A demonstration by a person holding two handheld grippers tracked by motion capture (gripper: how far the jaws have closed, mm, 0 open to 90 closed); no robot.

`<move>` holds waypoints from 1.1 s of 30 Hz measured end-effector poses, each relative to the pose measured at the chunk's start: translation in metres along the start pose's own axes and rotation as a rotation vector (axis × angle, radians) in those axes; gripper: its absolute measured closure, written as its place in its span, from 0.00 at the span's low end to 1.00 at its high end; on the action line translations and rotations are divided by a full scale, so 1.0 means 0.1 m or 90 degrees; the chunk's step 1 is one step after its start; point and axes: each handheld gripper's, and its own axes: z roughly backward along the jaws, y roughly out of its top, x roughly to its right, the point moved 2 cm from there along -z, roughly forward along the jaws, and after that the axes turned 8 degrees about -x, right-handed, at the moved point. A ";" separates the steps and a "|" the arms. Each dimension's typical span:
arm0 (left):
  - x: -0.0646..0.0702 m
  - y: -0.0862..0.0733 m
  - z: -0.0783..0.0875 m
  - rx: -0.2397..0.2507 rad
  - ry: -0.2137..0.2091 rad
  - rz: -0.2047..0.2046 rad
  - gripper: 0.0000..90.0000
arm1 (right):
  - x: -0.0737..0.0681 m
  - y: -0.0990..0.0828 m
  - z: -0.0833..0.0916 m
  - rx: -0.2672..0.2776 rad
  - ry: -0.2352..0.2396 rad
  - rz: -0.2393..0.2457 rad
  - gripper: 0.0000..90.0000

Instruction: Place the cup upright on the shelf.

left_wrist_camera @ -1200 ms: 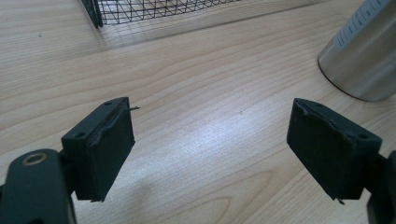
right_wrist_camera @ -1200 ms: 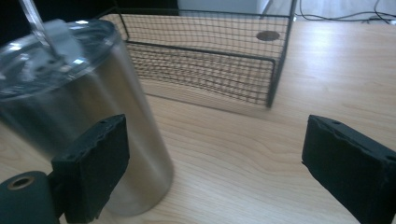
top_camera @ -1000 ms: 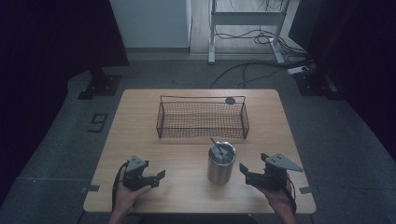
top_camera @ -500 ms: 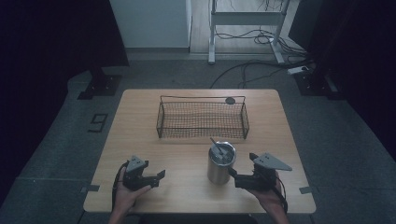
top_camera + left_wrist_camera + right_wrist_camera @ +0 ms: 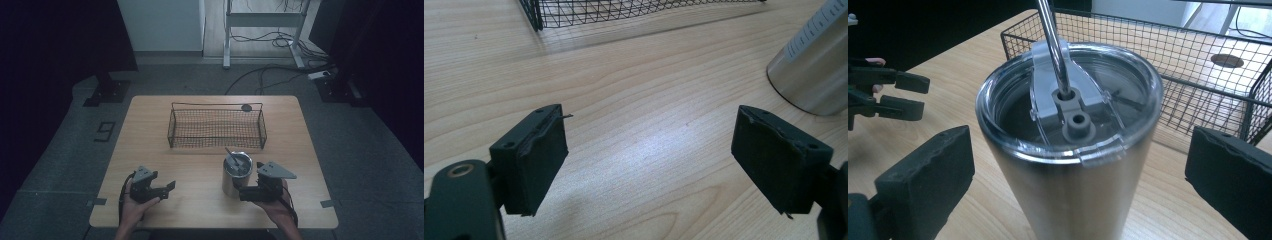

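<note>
A steel tumbler with a clear lid and a metal straw stands upright on the wooden table, in front of a black wire basket. My right gripper is open, one jaw on each side of the tumbler and apart from its wall. My left gripper hovers low over bare wood at the front left, open and holding nothing. In the left gripper view the tumbler stands off to the right. The right gripper view shows the left gripper beyond the tumbler.
The basket looks empty and spans the middle of the table; its near corner lies ahead of the left gripper. A small dark round disc sits behind the basket's right end. Dark floor and cables surround the table.
My right gripper has moved left up to the tumbler, so its jaws now stand on either side of it. The left gripper has stayed put.
</note>
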 end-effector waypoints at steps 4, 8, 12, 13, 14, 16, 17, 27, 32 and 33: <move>0.00 0.01 0.00 0.001 -0.001 0.000 0.17 | -0.01 0.03 -0.04 0.001 0.000 -0.001 0.00; -0.01 0.01 0.01 0.004 -0.001 0.000 0.17 | -0.03 0.06 -0.11 -0.002 -0.001 0.000 0.00; -0.03 0.01 0.02 0.006 0.000 0.005 0.17 | -0.07 0.09 -0.20 -0.003 -0.006 0.008 0.00; -0.03 0.01 0.03 0.006 0.000 0.005 0.17 | -0.07 0.09 -0.20 -0.003 -0.006 0.008 0.00; -0.04 0.01 0.03 0.007 0.001 0.005 0.17 | -0.08 0.10 -0.24 -0.004 -0.015 0.011 0.00; -0.04 0.01 0.04 0.008 0.001 0.005 0.17 | -0.08 0.11 -0.26 -0.004 -0.016 0.010 0.00; -0.04 0.01 0.04 0.009 0.001 0.007 0.17 | -0.07 0.10 -0.28 -0.005 -0.018 0.009 0.00; -0.02 0.01 0.03 0.009 0.002 0.002 0.17 | -0.10 0.03 -0.51 -0.026 -0.056 0.032 0.00; -0.01 0.01 0.03 0.007 0.001 -0.001 0.17 | -0.09 0.02 -0.52 -0.021 -0.063 0.034 0.00; -0.01 0.01 0.03 0.007 0.000 -0.002 0.17 | -0.09 0.01 -0.53 -0.019 -0.059 0.034 0.02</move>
